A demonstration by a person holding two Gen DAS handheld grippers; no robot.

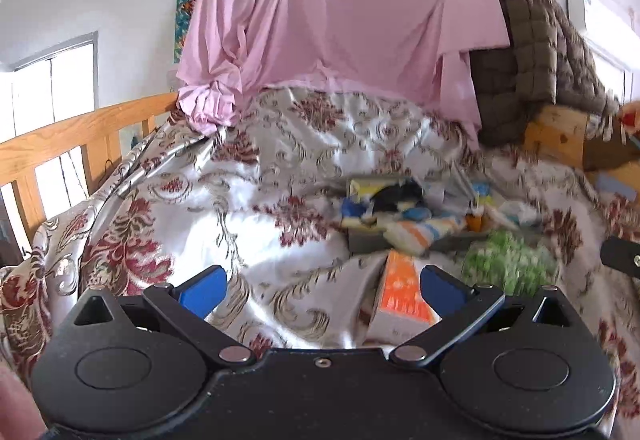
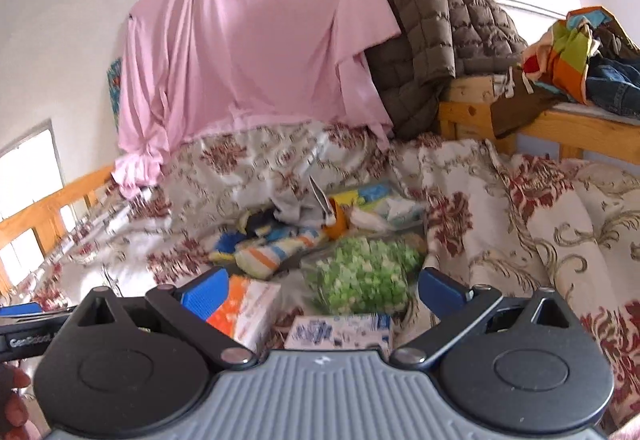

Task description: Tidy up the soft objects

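Both grippers hover above the floral bedspread (image 1: 248, 207) with their blue-padded tongs spread wide and empty: the left gripper (image 1: 322, 290) over an orange tissue pack (image 1: 402, 300), the right gripper (image 2: 322, 290) over a green-and-white bundle (image 2: 362, 276). The heap of soft objects (image 2: 276, 236) lies mid-bed, toward the pink sheet (image 2: 256, 39) at the bed's far edge.

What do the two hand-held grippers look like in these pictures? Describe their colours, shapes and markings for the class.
The left hand-held gripper has a matte black body with two round discs, angular black linkage arms on silver pivot pins, and blue ribbed finger pads. The right hand-held gripper has the same black linkages and blue pads, but a grey ribbed centre plate. No cables or sleeves show.
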